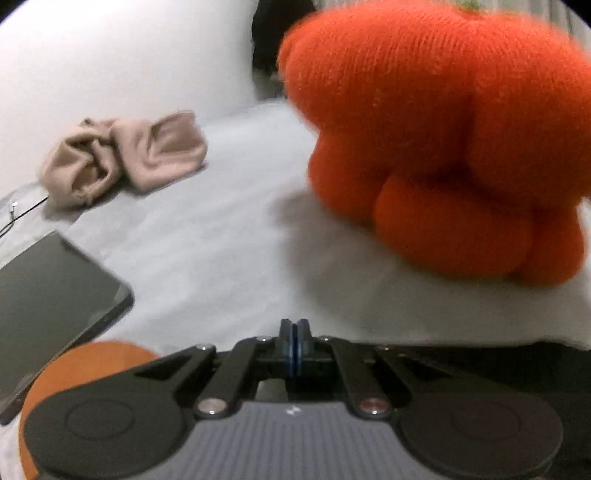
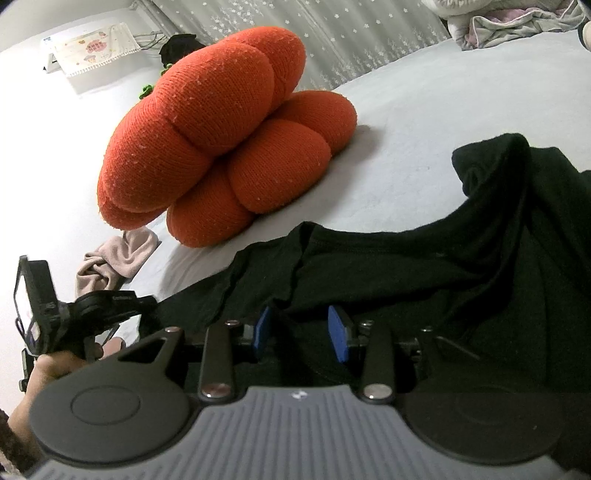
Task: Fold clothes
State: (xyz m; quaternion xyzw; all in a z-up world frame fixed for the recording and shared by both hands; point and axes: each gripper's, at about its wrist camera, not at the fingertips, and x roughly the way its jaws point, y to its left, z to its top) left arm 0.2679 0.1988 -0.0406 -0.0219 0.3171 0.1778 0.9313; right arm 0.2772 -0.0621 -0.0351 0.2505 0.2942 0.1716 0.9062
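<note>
A black garment lies bunched on the white bed sheet. My right gripper is open, its blue pads on either side of a fold of the black cloth. My left gripper is shut, its blue pads pressed together over the bare sheet with nothing seen between them. A strip of the black garment shows at the right, beside the left gripper. The left gripper and the hand holding it also show in the right wrist view, left of the garment.
A big orange knitted pumpkin cushion sits on the bed beyond the garment; it fills the upper right of the left wrist view. A crumpled beige cloth and a dark tablet lie at the left. More bedding is piled far right.
</note>
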